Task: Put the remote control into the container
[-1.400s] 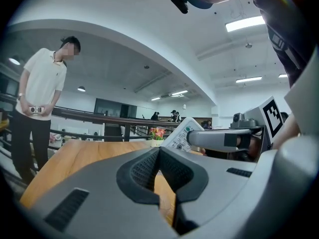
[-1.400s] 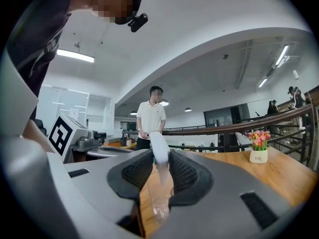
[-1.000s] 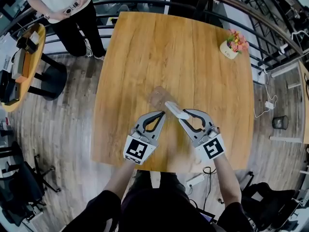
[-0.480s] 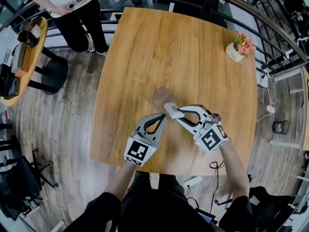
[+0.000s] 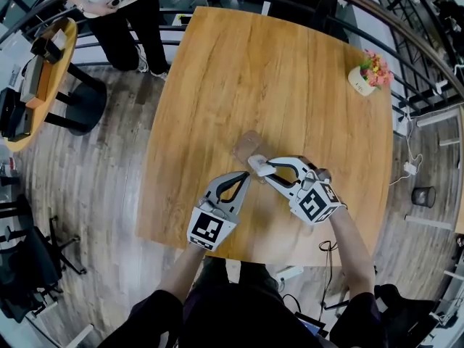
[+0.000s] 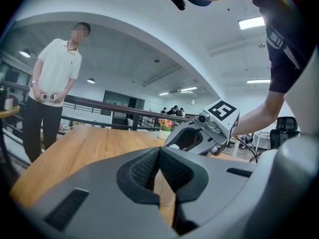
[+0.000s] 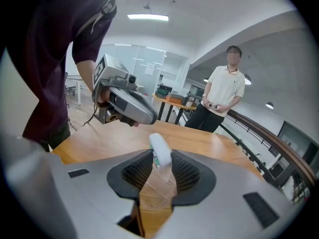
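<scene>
Bright, even indoor light from ceiling strips (image 7: 148, 17); shadows on the worktop (image 5: 275, 85) are faint. Fisheye curvature bends the edges; gripper-view corners are black.

Flower pot (image 5: 371, 73) on wooden table (image 5: 239, 64) corner; bystander (image 5: 127, 20) stands nearby.

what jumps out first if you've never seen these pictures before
The right gripper draws the eye first: its jaws are shut on a white remote control at the near middle of the wooden table, right by a clear container. The left gripper sits beside it, jaws shut on nothing. A small flower pot stands at the table's far right corner.
</scene>
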A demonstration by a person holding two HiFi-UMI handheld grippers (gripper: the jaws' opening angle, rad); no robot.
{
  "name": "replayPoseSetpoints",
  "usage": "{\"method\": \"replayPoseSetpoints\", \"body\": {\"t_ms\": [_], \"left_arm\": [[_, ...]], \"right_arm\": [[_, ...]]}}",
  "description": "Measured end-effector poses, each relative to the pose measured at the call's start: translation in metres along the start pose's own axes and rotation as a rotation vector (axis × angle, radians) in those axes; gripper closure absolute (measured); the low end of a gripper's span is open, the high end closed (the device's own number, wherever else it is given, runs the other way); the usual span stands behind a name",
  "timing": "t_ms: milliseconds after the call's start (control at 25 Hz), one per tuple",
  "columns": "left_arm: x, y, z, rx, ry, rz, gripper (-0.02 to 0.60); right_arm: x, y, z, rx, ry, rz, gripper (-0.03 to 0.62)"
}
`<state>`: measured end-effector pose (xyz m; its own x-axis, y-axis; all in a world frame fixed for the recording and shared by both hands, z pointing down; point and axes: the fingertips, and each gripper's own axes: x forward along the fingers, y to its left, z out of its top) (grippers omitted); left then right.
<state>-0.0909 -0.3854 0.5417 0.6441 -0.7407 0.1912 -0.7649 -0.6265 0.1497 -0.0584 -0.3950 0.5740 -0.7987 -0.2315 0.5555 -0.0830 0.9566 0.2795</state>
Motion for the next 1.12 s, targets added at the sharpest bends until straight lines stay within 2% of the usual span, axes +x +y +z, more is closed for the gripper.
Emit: {"method": "replayPoseSetpoints", "body": {"t_ms": [120,280,440,600,800,1000,1120], "left_arm": [[0.0,0.002,0.001,-0.003,-0.029,0.007,0.569],[0.0,-0.001,-0.004,-0.008,0.027,-0.003,0.569],[0.001,-0.004,-0.004,-0.007,0.025,-0.006,0.569],[-0.001,-0.007,0.003,0.001,0.018,-0.004,0.569],[-0.008,-0.015,0.024,0.027,-0.006,-0.003,0.569],[-0.021,-0.03,0.052,0.063,-0.043,-0.003,0.569],[-0.025,-0.045,0.068,0.087,-0.066,-0.017,0.569]], "right_arm": [[-0.001,-0.002,0.0,0.026,-0.006,-0.002,0.476],[-0.004,-0.005,0.0,0.032,-0.01,-0.015,0.474],[-0.008,-0.004,0.0,0.042,-0.015,-0.03,0.474],[-0.017,-0.003,0.005,0.097,-0.043,-0.077,0.474],[-0.039,-0.002,0.026,0.213,-0.105,-0.177,0.474],[-0.066,0.006,0.056,0.412,-0.245,-0.325,0.476],[-0.086,0.011,0.069,0.491,-0.329,-0.409,0.495]]}}
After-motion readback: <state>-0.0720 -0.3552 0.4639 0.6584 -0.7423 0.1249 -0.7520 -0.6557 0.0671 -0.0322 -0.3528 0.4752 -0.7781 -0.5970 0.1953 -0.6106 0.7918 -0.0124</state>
